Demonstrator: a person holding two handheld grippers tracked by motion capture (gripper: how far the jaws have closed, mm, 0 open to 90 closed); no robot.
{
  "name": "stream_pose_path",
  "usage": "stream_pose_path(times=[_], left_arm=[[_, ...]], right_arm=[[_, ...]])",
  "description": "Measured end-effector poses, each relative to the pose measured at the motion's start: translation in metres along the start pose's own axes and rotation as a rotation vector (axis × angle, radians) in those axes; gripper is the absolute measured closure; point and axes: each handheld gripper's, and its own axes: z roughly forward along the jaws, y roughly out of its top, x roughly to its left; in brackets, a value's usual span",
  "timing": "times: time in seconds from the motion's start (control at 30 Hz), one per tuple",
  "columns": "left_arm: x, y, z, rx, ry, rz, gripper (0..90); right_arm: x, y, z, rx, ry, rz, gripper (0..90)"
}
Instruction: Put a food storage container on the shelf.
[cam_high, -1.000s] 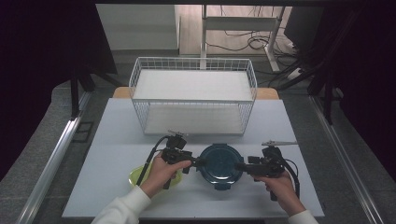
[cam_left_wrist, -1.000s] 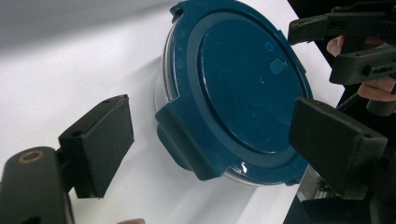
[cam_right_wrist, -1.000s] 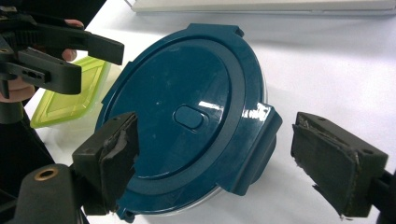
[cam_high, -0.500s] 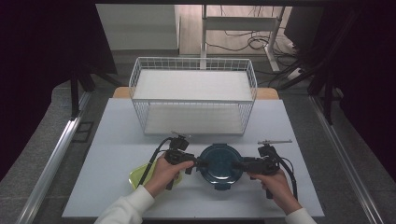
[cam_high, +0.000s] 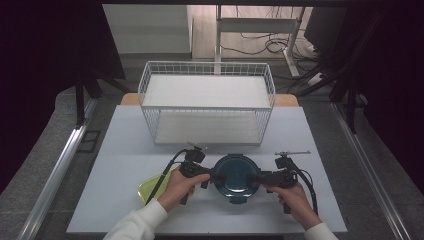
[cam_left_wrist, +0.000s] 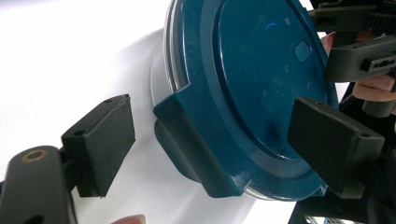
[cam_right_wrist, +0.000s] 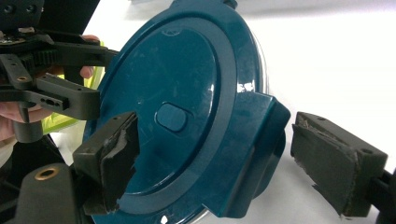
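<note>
While both grippers straddle it, the round blue-lidded container sits near the table's front edge.
Left gripper and right gripper gape open around opposite latch tabs; rigid, smooth, probably light plastic, best gripped there.

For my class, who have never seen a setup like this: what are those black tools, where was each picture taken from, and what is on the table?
A person at a white table holds a black two-jaw gripper in each hand. One picture looks down from above; the other two come from cameras riding on the grippers. The left gripper and right gripper reach a round container with a dark blue lid from opposite sides. Each gripper's jaws stand open around a lid clasp, not yet pinching it. A yellow-green item lies beside the left hand, and a white wire basket stands behind.
</note>
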Motion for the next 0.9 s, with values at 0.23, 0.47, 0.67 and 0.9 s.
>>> stream_pose_path(times=[0.23,0.47,0.67,0.9], left_arm=[[0.000,-0.003,0.006,0.020,-0.068,-0.032,21.0],[-0.001,-0.003,0.005,0.008,-0.060,-0.064,24.2],[-0.008,-0.005,0.000,0.003,-0.044,-0.042,27.6],[-0.012,-0.013,-0.007,-0.026,-0.048,-0.026,33.7]], right_arm=[[0.000,-0.002,0.007,0.041,0.030,0.034,19.3],[-0.006,-0.001,0.003,0.035,0.058,0.120,27.6],[-0.002,-0.003,-0.003,0.024,0.061,0.143,33.0],[0.003,-0.009,-0.012,-0.011,0.071,0.153,38.4]])
